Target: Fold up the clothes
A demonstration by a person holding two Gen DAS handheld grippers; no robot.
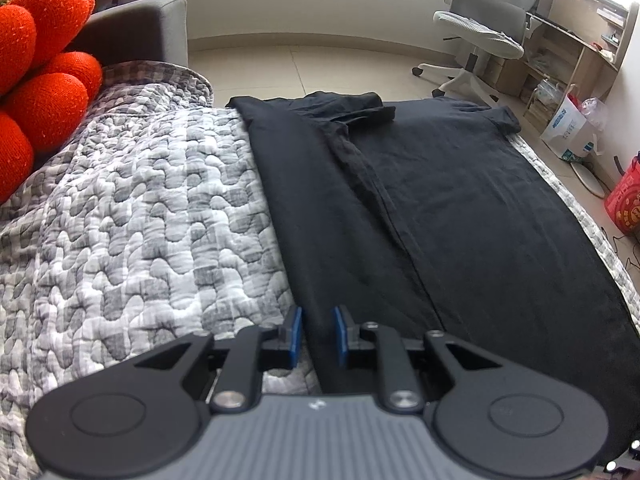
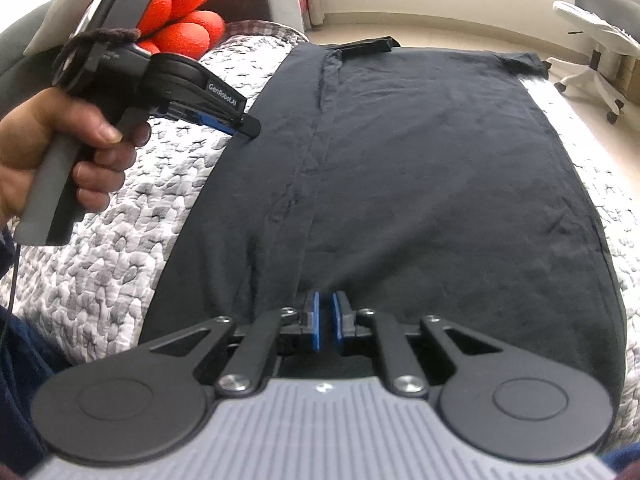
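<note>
A black T-shirt [image 1: 460, 200] [image 2: 440, 160] lies flat on a grey-white quilt [image 1: 140, 200]. Its left side and sleeve [image 1: 360, 108] are folded inward over the body. My left gripper [image 1: 319, 336] sits at the shirt's left folded edge, its blue pads close together with black fabric filling the narrow gap. In the right wrist view a hand [image 2: 60, 152] holds that left gripper [image 2: 248, 126], whose tip meets the edge. My right gripper [image 2: 328, 320] is at the near hem, by the flap's edge, pads nearly together on bunched fabric.
Orange-red plush cushions [image 1: 44, 100] [image 2: 188, 24] rest against a grey sofa arm [image 1: 152, 24] at the far left. Beyond the quilt is tiled floor with a white office chair [image 1: 480, 32], a wooden desk [image 1: 580, 52], and bags [image 1: 568, 128] at the right.
</note>
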